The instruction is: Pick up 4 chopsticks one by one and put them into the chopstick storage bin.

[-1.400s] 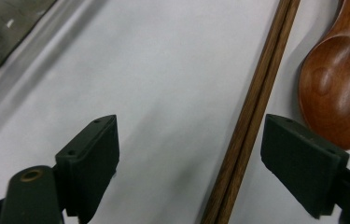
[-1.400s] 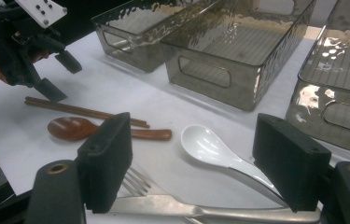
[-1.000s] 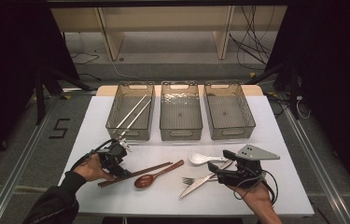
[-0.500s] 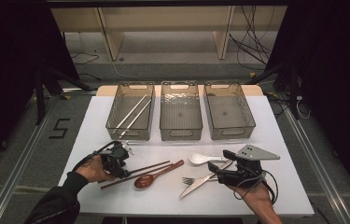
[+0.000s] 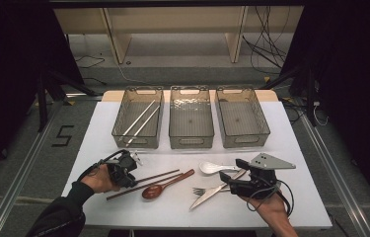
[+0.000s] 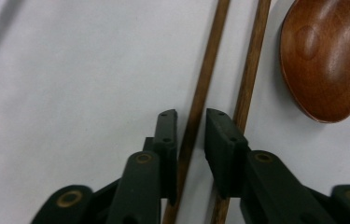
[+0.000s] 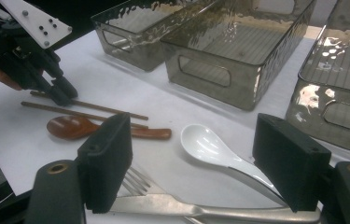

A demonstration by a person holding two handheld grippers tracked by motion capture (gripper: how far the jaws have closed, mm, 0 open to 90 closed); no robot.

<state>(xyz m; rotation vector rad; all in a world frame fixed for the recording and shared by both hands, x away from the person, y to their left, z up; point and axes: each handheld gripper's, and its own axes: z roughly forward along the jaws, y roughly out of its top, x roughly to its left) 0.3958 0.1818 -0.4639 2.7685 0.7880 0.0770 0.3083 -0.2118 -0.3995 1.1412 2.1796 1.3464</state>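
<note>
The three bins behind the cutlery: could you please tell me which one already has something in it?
The left bin: two pale chopsticks lie inside; the others hold nothing.

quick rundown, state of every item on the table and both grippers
left gripper: jaws just been closing, one brown chopstick between them, small gaps still show
brown chopsticks: flat on the table
wooden spoon: lying bowl up
white spoon: lying bowl up
fork: flat on the table
knife: flat on the table
right gripper: open above the fork and knife
left bin: holds two pale chopsticks
middle bin: empty
right bin: empty
</note>
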